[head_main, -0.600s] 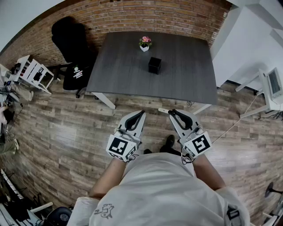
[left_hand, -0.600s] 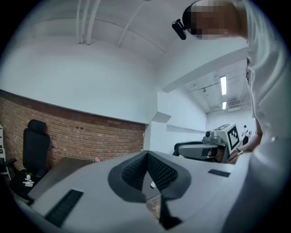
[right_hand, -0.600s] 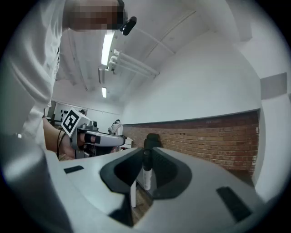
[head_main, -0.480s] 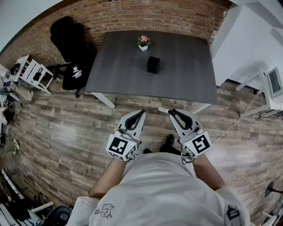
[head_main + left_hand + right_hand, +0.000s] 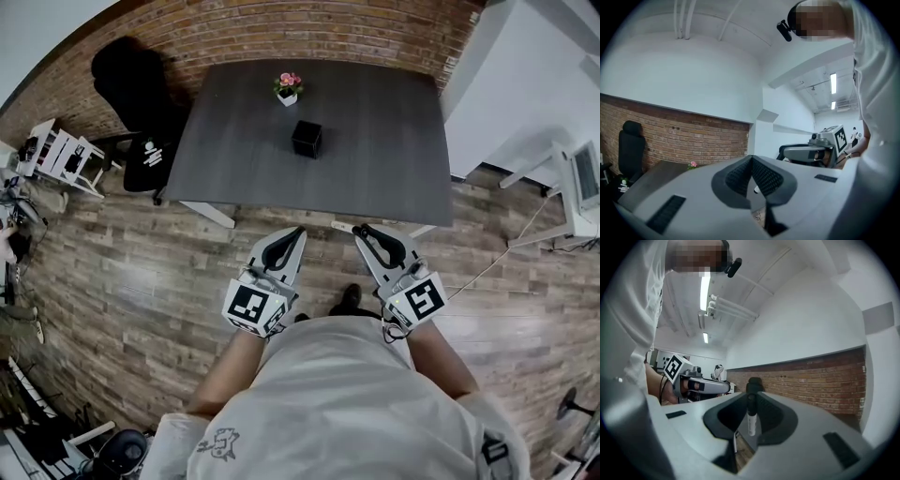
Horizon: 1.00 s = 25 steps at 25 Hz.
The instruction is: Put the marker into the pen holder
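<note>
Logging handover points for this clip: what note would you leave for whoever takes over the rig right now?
Grippers: left gripper shut and empty; right gripper shut on the marker; both over the floor, short of the table.
Things: pen holder stands mid-table, near a flower pot.
Done: marker gripped.
Left: carry it to the pen holder and drop it in.

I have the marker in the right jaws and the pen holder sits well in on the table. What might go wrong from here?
1. The right gripper pinches the marker only at its jaw tips, near the cap, so it may swivel or slip on the way.
2. The pen holder is small; a tilted marker could catch its rim and knock it over.
3. The flower pot stands just beyond it; overreaching may hit it.
</note>
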Tool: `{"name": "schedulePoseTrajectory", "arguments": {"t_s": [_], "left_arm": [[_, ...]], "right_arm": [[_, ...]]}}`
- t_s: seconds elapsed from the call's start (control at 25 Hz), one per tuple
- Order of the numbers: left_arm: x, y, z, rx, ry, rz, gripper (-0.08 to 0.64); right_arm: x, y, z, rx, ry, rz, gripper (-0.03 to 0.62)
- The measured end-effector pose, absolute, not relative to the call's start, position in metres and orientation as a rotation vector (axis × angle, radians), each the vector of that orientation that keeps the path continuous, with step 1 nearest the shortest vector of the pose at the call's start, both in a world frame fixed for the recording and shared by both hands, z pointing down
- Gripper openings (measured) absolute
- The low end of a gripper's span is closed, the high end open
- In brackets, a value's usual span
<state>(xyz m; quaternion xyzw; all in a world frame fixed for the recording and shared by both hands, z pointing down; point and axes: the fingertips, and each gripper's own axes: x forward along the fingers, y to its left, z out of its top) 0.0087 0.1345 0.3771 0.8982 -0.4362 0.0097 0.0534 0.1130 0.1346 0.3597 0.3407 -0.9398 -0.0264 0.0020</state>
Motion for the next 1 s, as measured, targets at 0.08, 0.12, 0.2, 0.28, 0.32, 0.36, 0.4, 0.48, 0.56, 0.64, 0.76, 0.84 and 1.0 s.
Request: {"name": "schedulePoseTrajectory", "arguments": {"t_s": [0.08, 0.12, 0.2, 0.28, 0.32, 0.36, 0.4, 0.48, 0.56, 0.64, 0.76, 0.84, 1.0], "left_arm": [[0.023, 0.120, 0.377, 2.727, -1.331, 0.033, 0.011], [0.029, 0.113, 0.377, 2.724, -1.336, 0.036, 0.011], [0.041, 0.101, 0.377, 2.714, -1.344, 0.041, 0.011], [0.052, 0.091, 0.378, 2.706, -1.353, 0.050, 0.011], [0.057, 0.087, 0.379, 2.703, -1.362, 0.053, 0.011], [0.060, 0.084, 0.379, 2.699, -1.375, 0.055, 0.011], [0.064, 0.080, 0.379, 2.692, -1.390, 0.054, 0.011], [0.070, 0.073, 0.381, 2.677, -1.414, 0.053, 0.011], [0.076, 0.069, 0.383, 2.669, -1.419, 0.064, 0.011], [0.080, 0.064, 0.384, 2.667, -1.415, 0.071, 0.011], [0.080, 0.054, 0.385, 2.655, -1.419, 0.067, 0.011], [0.079, 0.048, 0.385, 2.648, -1.417, 0.061, 0.011], [0.073, 0.036, 0.390, 2.660, -1.380, 0.048, 0.011]], "right_arm": [[0.126, 0.119, 0.358, 1.057, -2.956, -0.088, 0.071], [0.132, 0.112, 0.357, 1.051, -2.959, -0.090, 0.071], [0.145, 0.097, 0.357, 1.042, -2.965, -0.088, 0.072], [0.157, 0.085, 0.358, 1.036, -2.975, -0.067, 0.072], [0.162, 0.080, 0.358, 1.027, -2.981, -0.059, 0.071], [0.166, 0.075, 0.359, 1.016, -2.987, -0.056, 0.071], [0.170, 0.071, 0.360, 1.004, -2.992, -0.057, 0.071], [0.177, 0.063, 0.362, 0.982, -2.999, -0.055, 0.071], [0.182, 0.056, 0.366, 0.970, -3.004, -0.032, 0.071], [0.186, 0.049, 0.368, 0.967, -3.006, -0.004, 0.071], [0.187, 0.040, 0.368, 0.954, -3.014, 0.022, 0.072], [0.185, 0.034, 0.370, 0.951, -3.011, 0.028, 0.072], [0.179, 0.023, 0.369, 0.984, -2.995, 0.020, 0.072]]}}
